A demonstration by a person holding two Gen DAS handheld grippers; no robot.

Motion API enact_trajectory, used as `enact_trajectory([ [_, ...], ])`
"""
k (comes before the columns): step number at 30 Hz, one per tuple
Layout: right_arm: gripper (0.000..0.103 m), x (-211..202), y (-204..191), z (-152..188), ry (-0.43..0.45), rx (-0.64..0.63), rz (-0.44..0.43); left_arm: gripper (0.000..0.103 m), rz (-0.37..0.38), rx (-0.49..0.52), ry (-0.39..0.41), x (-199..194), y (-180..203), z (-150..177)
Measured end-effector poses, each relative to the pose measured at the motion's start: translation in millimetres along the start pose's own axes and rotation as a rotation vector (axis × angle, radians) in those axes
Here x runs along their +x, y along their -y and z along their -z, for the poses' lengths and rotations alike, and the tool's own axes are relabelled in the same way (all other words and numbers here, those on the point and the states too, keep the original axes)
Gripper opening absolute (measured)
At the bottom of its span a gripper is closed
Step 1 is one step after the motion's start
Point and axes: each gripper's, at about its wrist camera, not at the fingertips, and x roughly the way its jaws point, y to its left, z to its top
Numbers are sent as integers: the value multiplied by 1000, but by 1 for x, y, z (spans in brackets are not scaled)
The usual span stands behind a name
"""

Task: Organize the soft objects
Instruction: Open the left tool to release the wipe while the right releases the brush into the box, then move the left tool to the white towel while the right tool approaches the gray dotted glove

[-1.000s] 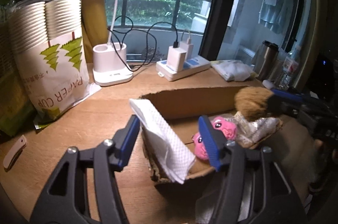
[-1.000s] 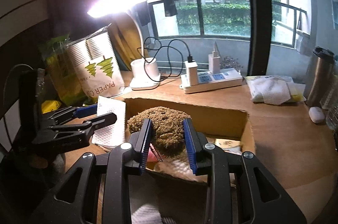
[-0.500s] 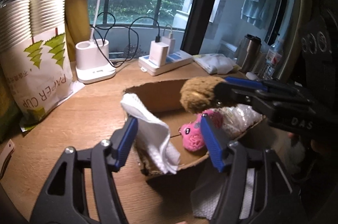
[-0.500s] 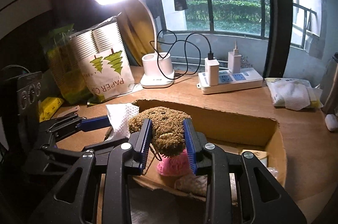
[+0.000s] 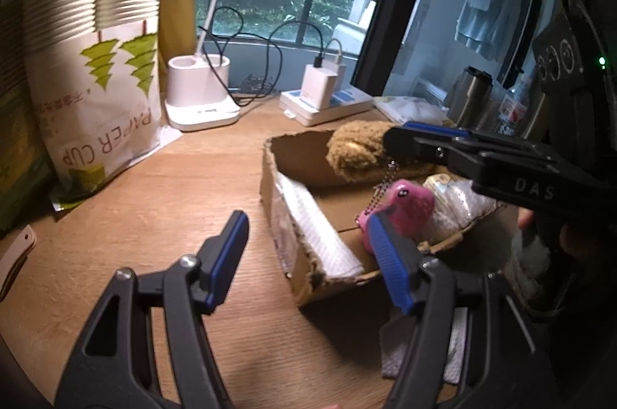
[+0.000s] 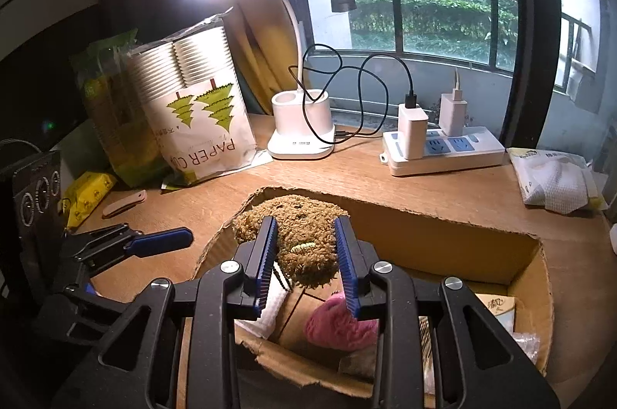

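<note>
Only the right wrist view shows the face of the shaggy brown plush bear (image 6: 304,239): two dark eyes and a gold tag at its chin, head up, turned toward the camera. The right gripper (image 6: 304,250) is clamped on its sides above the torn cardboard box (image 6: 443,227). The left wrist view shows it side-on as a long fuzzy lump lying across the box's far wall, a bead chain hanging toward the pink plush toy (image 5: 408,204). The folded white paper towel (image 5: 320,227) lies inside the box. The left gripper (image 5: 308,254) has its fingers apart over the wooden counter (image 5: 154,216), holding nothing.
</note>
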Motion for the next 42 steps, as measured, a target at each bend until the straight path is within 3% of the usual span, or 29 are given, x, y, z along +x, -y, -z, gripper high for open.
enact_trajectory([
  [4, 35, 8, 2, -2, -12, 2, 24, 66, -12, -6, 0, 0, -3, 0],
  [5, 39, 10, 3, -2, -16, 1, 30, 66, -16, -6, 1, -1, -3, 0],
  [7, 58, 15, 2, -1, -39, -10, 41, 66, -22, -9, 2, -2, -3, 0],
  [8, 59, 15, 2, 0, -39, -13, 45, 66, -25, -10, 4, -3, -3, 0],
  [24, 59, -42, -5, 13, 10, -7, 72, 66, -64, -2, 64, -41, 21, 3],
  [42, 59, -104, -16, 53, 37, 1, 73, 67, -69, 35, 86, -80, 63, 26],
])
